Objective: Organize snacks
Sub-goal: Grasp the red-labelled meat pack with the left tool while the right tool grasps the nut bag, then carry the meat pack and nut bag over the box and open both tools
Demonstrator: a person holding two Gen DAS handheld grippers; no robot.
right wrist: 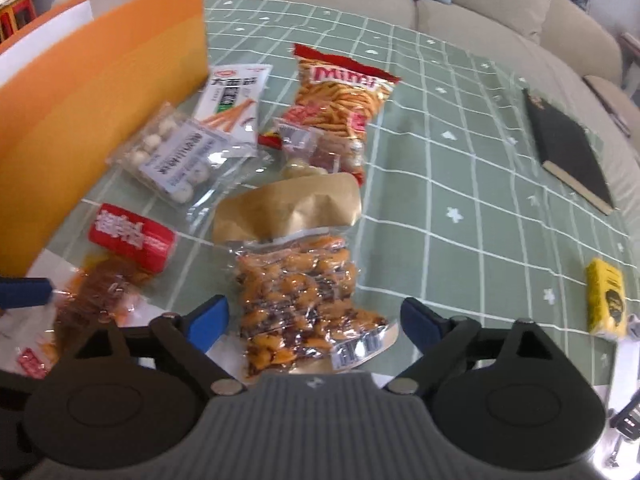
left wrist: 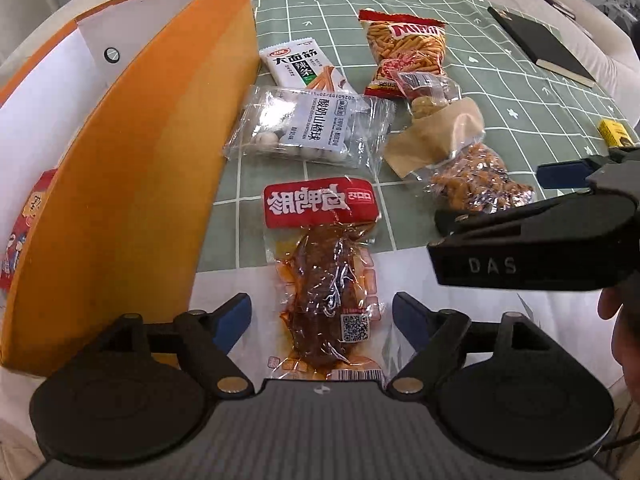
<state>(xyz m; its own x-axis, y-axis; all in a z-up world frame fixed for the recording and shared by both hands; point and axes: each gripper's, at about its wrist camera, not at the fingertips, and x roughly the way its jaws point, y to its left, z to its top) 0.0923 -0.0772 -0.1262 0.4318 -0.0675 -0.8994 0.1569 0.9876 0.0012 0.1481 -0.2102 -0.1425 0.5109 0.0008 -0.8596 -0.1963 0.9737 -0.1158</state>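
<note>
A clear pack of dark braised meat with a red header [left wrist: 324, 292] lies on the table between the two blue-padded fingers of my left gripper [left wrist: 320, 316], which is open and not touching it. My right gripper [right wrist: 314, 316] is open too, straddling the near end of a clear pack of orange nuts with a tan top [right wrist: 296, 300]. Further back lie a pack of white balls [left wrist: 308, 128], a white spicy-strip pack [left wrist: 300, 64], a red bag of sticks [left wrist: 404, 44] and a small clear sweets pack [left wrist: 424, 92]. An orange box [left wrist: 120, 200] stands open at the left.
A red packet [left wrist: 20, 240] shows inside the box. On the green checked tablecloth [right wrist: 460, 200] lie a black notebook [right wrist: 568, 152] at the far right and a small yellow box [right wrist: 606, 296] near the right. A person's hand [left wrist: 624, 344] is at the right edge. A sofa lies behind.
</note>
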